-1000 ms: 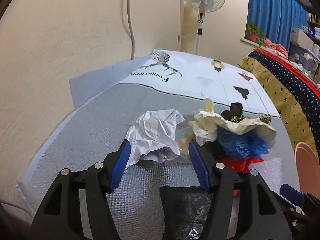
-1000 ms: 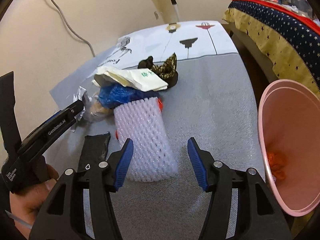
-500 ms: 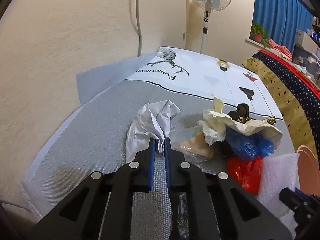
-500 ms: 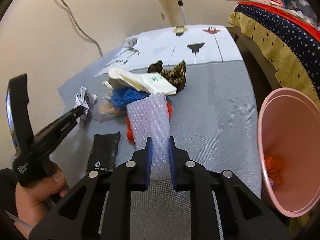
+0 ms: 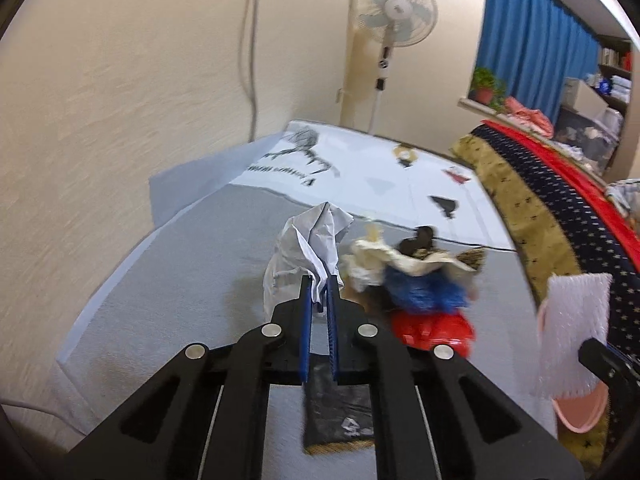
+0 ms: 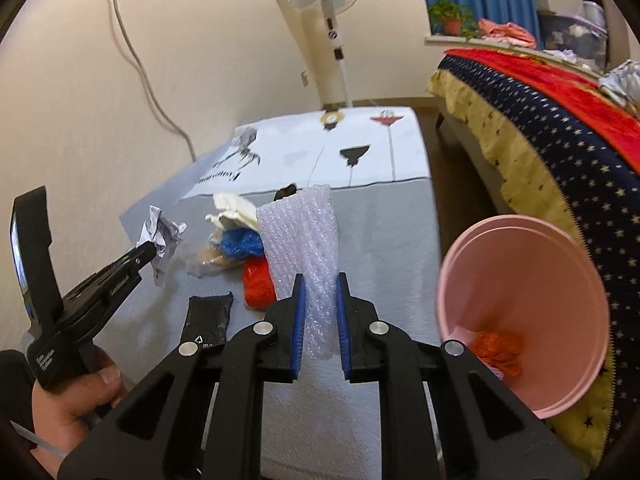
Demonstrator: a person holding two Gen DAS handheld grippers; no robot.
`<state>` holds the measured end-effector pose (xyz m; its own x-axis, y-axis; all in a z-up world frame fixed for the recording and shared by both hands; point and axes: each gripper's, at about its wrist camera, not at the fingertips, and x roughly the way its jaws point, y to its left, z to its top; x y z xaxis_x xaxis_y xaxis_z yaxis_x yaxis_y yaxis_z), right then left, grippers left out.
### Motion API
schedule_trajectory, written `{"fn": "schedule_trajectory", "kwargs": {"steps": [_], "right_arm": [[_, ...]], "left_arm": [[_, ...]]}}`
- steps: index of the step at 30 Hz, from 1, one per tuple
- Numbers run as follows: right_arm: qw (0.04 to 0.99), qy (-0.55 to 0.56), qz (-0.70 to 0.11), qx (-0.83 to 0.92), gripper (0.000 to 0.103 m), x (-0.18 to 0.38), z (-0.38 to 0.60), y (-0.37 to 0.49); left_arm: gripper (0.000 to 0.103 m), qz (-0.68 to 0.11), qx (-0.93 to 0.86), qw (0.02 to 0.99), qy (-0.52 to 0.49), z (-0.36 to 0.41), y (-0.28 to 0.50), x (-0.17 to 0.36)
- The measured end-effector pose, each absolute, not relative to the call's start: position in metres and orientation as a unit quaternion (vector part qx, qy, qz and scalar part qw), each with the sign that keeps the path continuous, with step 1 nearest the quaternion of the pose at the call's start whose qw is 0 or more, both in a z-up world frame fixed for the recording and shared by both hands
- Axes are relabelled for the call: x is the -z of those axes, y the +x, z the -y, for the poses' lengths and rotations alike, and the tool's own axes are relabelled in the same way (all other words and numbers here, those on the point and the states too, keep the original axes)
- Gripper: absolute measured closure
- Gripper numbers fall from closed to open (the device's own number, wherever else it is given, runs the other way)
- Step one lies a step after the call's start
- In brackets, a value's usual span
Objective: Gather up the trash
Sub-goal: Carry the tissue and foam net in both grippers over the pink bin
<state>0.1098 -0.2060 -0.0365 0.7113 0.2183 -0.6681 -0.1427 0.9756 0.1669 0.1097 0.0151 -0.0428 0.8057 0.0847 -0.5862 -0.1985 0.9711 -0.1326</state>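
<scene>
My left gripper (image 5: 319,284) is shut on a crumpled white paper (image 5: 308,240) and holds it above the grey mat; it also shows in the right wrist view (image 6: 162,236). My right gripper (image 6: 321,280) is shut on a white bubble-wrap sheet (image 6: 304,232), lifted off the mat, left of the pink bin (image 6: 520,308). The bubble wrap also shows in the left wrist view (image 5: 572,320). A trash pile remains on the mat: a blue bag (image 5: 424,292), a red bag (image 5: 434,328), cream paper (image 5: 384,256) and a black packet (image 5: 340,408).
The pink bin holds an orange scrap (image 6: 498,350). A bed with a starred navy cover (image 6: 540,128) stands to the right. A standing fan (image 6: 324,0) and a wall cable (image 6: 136,60) are at the back. A printed white sheet (image 6: 320,152) lies beyond the mat.
Both grippers closed on their items, then lifted them: the left raised the crumpled paper, the right raised the bubble wrap and moved toward the pink bin.
</scene>
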Motion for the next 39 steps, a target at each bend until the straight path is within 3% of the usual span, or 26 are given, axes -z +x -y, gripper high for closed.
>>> {"fn": "schedule_trajectory", "kwargs": {"steps": [39], "right_arm": [[0.958,0.038,-0.283,0.035,0.088,-0.021,0.277,0.074]], "left_arm": [[0.096,-0.260,0.093,0.958,-0.082,0.058,0.080,0.006]]}}
